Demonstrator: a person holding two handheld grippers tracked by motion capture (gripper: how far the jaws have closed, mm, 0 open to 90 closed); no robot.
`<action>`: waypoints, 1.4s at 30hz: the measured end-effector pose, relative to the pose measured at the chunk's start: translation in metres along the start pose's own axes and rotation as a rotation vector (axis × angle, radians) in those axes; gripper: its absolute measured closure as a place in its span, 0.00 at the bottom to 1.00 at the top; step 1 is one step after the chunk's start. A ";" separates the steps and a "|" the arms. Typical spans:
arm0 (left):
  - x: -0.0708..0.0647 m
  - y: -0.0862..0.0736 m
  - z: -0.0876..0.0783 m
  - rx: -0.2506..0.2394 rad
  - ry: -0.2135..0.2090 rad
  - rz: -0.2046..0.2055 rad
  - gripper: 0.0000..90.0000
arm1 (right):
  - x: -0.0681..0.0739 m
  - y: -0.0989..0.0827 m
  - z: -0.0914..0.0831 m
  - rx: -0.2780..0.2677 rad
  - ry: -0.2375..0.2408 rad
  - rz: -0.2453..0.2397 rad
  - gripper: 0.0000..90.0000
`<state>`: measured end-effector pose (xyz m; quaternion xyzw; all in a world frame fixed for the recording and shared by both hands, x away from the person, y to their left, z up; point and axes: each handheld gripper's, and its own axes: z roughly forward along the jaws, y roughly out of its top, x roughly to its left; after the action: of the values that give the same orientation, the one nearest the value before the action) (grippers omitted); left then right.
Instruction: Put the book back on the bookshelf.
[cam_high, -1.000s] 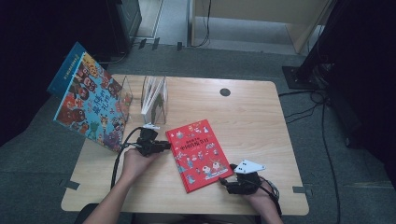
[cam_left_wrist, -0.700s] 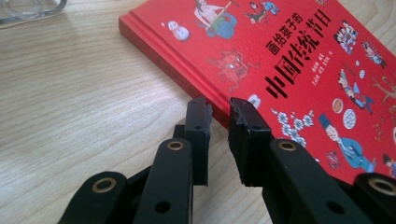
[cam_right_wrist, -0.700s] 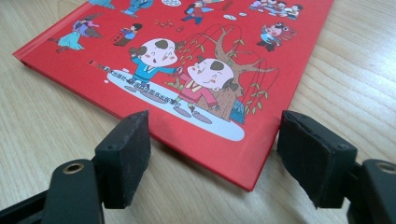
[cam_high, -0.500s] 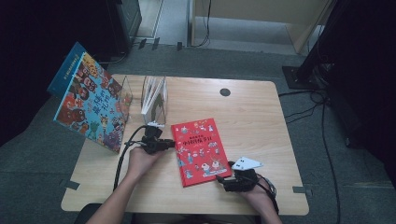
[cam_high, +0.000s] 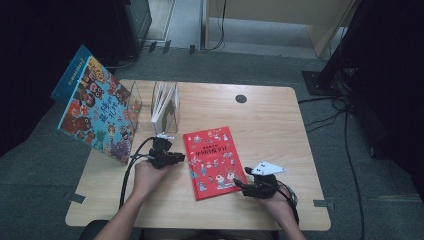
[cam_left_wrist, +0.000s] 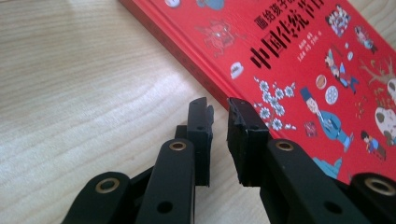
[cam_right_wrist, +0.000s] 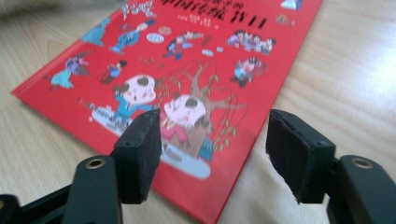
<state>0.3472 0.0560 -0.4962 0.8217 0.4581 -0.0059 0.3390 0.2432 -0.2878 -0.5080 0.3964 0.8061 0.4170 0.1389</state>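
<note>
— Left gripper (cam_high: 180, 158)?
— Nearly closed, a thin slit between the black jaws, nothing in it. Jaws just now drawn a little closer. Tips low over the bare wood, right at the spine edge of the red picture book (cam_high: 214, 161); one fingertip (cam_left_wrist: 245, 122) overlapping the cover's edge in the left gripper view, contact impossible to tell.

— And the right gripper (cam_high: 241, 186)?
— Standing wide, though just now narrowed somewhat from its fullest. Nothing pinched. In the right gripper view, the book's near corner (cam_right_wrist: 196, 116) lying between the two jaws, one pad (cam_right_wrist: 140, 154) over the cover, the other (cam_right_wrist: 299, 156) out over the tabletop. No press on the book visible.

— The book itself?
— Flat on the wooden table (cam_high: 280, 125), cover up, a little skewed, between the two hands. Left hand (cam_high: 147, 175) at its left edge, right hand (cam_high: 275, 200) at its lower right corner.

— Farther out?
— Behind the left gripper, a clear stand (cam_high: 172, 112) with a few thin books (cam_high: 162, 100) upright in it. Left of that, a large colourful picture book (cam_high: 97, 112) propped at a slant at the table's left edge. Near the far edge, a small dark round hole (cam_high: 241, 98) in the tabletop.
</note>
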 end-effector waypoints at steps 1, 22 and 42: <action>-0.001 -0.001 0.000 0.001 -0.003 0.000 0.88 | 0.000 0.002 0.001 -0.002 0.000 -0.005 0.45; -0.006 0.003 0.014 -0.021 -0.012 0.009 0.89 | -0.027 0.024 0.025 0.072 -0.028 0.034 0.55; -0.018 0.005 0.019 -0.006 -0.026 -0.002 0.86 | -0.051 0.048 0.044 0.202 -0.029 0.258 0.52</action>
<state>0.3464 0.0294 -0.5023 0.8202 0.4544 -0.0153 0.3473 0.3254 -0.2851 -0.5022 0.5147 0.7841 0.3423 0.0554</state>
